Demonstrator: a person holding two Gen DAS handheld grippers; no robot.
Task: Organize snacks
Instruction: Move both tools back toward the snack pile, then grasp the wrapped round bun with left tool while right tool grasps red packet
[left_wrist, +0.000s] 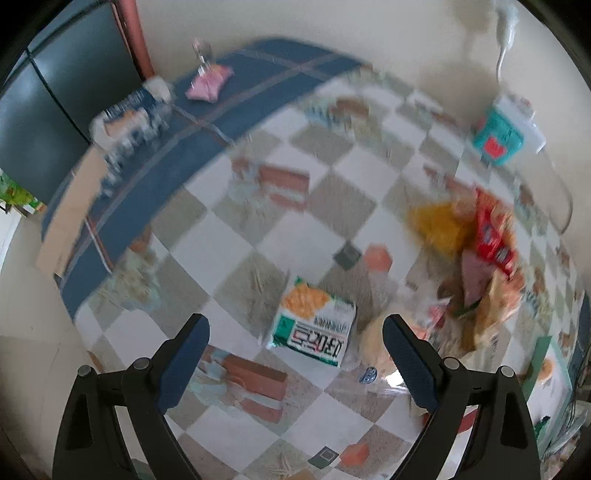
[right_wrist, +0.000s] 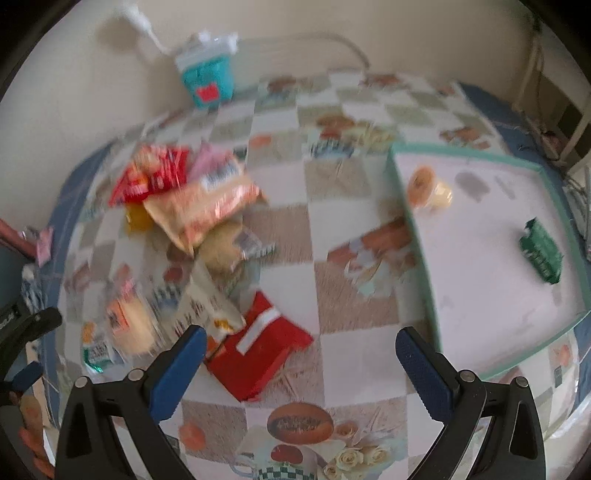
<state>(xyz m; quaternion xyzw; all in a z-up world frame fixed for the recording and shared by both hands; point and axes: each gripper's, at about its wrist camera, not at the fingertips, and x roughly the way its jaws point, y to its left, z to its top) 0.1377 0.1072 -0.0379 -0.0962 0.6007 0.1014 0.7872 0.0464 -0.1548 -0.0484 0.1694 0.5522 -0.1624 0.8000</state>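
Note:
A heap of snack packets lies on the checkered tablecloth; it shows at the right of the left wrist view. A green, white and orange packet lies just ahead of my open, empty left gripper. A red packet lies just ahead of my open, empty right gripper. A shallow teal-rimmed tray at the right holds an orange-lidded cup and a green packet.
A teal tissue pack stands at the wall, also in the left wrist view. A pink packet and a blue-white packet lie on the blue cloth at the far left. The left gripper's body shows at the left edge.

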